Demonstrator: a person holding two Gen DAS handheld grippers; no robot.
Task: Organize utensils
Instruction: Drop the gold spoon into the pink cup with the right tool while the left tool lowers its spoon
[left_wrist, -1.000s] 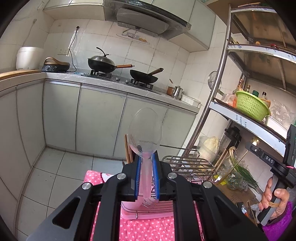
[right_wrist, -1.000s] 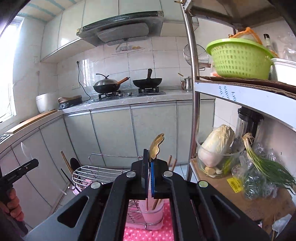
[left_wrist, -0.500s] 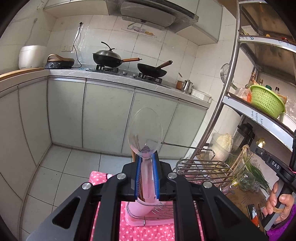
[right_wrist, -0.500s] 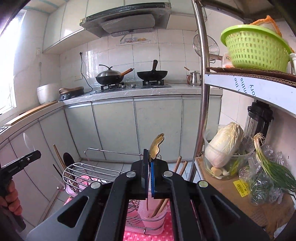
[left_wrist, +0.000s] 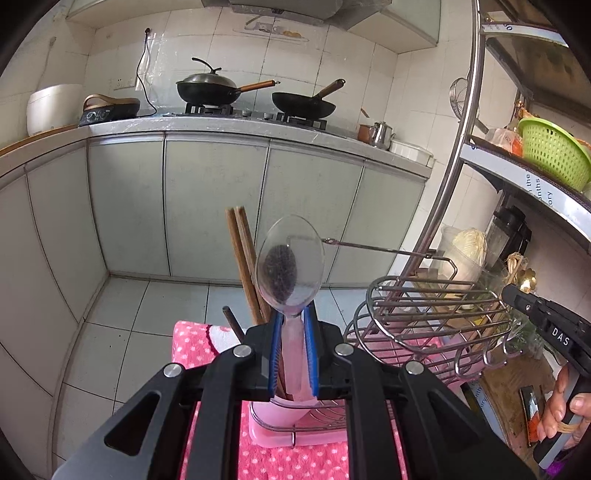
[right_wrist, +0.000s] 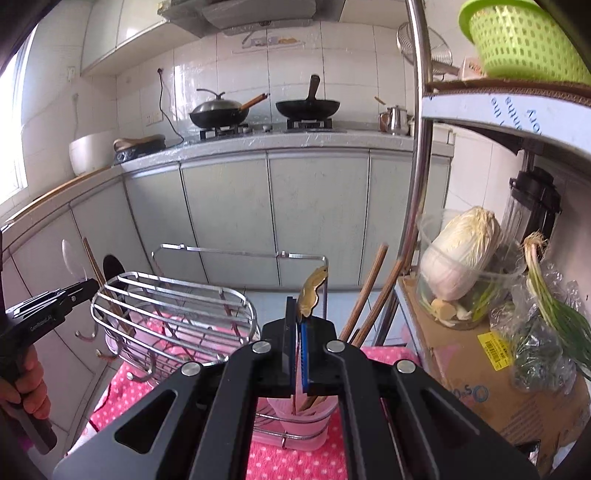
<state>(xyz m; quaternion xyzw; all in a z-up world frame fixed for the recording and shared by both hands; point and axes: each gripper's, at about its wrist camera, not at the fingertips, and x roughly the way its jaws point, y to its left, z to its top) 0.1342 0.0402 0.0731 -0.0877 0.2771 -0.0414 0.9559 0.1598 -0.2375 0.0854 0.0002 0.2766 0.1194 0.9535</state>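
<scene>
My left gripper (left_wrist: 293, 325) is shut on the handle of a clear plastic spoon (left_wrist: 290, 266), bowl up. It hangs over a pink cup (left_wrist: 280, 410) that holds wooden chopsticks (left_wrist: 242, 266) and a dark spoon. My right gripper (right_wrist: 299, 325) is shut on a thin gold utensil (right_wrist: 314, 290) with its leaf-shaped end up, above another pink cup (right_wrist: 295, 413) with chopsticks (right_wrist: 365, 295) in it. A wire rack (right_wrist: 173, 306) spans both cups on a pink dotted cloth (right_wrist: 122, 391). Each gripper shows in the other view, the right gripper (left_wrist: 546, 325) and the left gripper (right_wrist: 48, 306).
A metal shelf post (right_wrist: 419, 184) stands close to the right, with a cabbage in a clear tub (right_wrist: 458, 266), scallions (right_wrist: 554, 310) and a cardboard box (right_wrist: 480, 373). A green basket (left_wrist: 554, 155) sits on the shelf above. Cabinets and a stove with woks (left_wrist: 210, 90) lie behind.
Both grippers have sunk toward the pink cups with their utensils still gripped. The rack and cups now sit closer and lower in both views.
</scene>
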